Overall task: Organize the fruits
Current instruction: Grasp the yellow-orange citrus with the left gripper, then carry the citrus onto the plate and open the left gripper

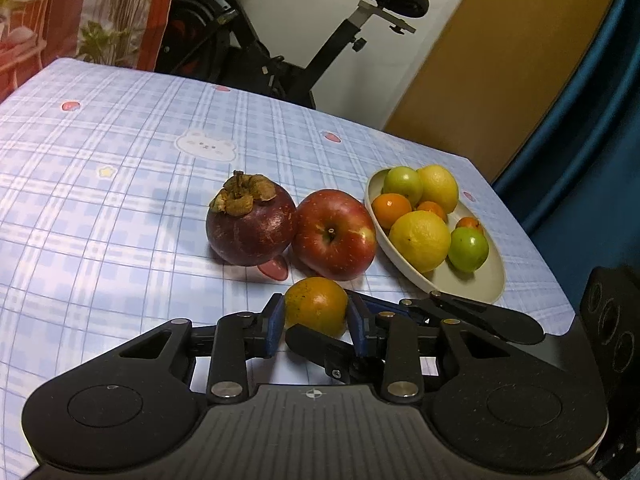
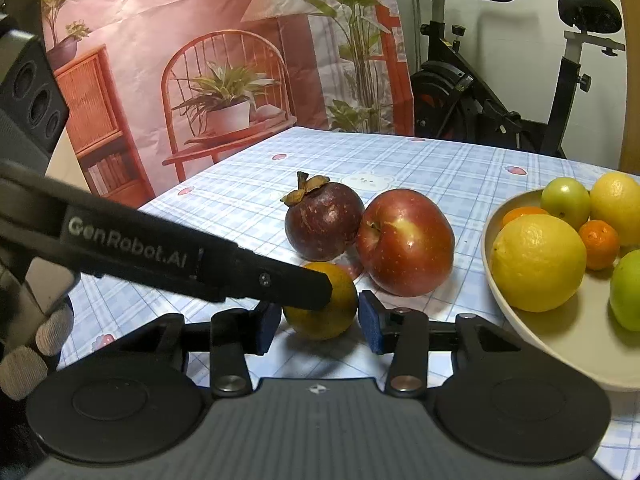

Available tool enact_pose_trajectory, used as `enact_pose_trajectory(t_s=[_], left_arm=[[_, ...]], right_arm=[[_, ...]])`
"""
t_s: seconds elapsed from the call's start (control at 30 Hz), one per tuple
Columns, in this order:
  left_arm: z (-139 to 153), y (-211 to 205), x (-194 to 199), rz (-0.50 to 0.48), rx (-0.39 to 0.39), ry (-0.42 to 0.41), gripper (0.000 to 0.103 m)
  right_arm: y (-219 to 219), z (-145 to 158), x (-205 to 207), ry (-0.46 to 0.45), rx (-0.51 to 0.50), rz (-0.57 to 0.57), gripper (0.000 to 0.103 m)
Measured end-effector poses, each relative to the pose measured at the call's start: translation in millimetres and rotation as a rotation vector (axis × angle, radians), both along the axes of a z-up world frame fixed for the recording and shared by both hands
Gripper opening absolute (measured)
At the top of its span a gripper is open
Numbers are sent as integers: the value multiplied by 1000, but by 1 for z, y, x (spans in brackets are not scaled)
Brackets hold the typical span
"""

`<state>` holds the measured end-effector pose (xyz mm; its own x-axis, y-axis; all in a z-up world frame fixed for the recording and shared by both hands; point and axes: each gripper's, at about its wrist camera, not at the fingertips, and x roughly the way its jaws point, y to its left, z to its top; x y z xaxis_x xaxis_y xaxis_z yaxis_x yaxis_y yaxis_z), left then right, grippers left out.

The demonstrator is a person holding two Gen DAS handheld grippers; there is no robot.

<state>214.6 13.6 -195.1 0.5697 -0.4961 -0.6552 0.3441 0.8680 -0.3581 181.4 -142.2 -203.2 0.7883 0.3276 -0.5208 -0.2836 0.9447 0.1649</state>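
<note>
both tools meet on one small orange (image 1: 316, 307): the left gripper (image 1: 316, 320) is clamped on it, the right gripper (image 2: 320, 320) brackets it, pads just clear. beyond, a mangosteen (image 1: 250, 228) and apple (image 1: 334, 236) still wait outside the filled bowl (image 1: 472, 284).

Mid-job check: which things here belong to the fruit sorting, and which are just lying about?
Job: orange between the left gripper pads, mangosteen, red apple, bowl of lemons, green fruits and small oranges.
Lying about: exercise bike, printed backdrop, checked tablecloth.
</note>
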Motion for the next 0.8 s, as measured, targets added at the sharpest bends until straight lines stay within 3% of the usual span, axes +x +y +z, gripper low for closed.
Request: enact_pose_trajectory(t_s=[0.27, 0.53, 0.8], left_arm=[[-1, 5, 9, 26, -46, 37, 35], [-2, 1, 8, 10, -38, 34, 35], [6, -13, -3, -30, -60, 26, 35]], right_arm=[[1, -2, 1, 11, -13, 7, 45], [1, -4, 8, 42, -17, -4, 45], [-7, 1, -15, -19, -9, -45, 45]])
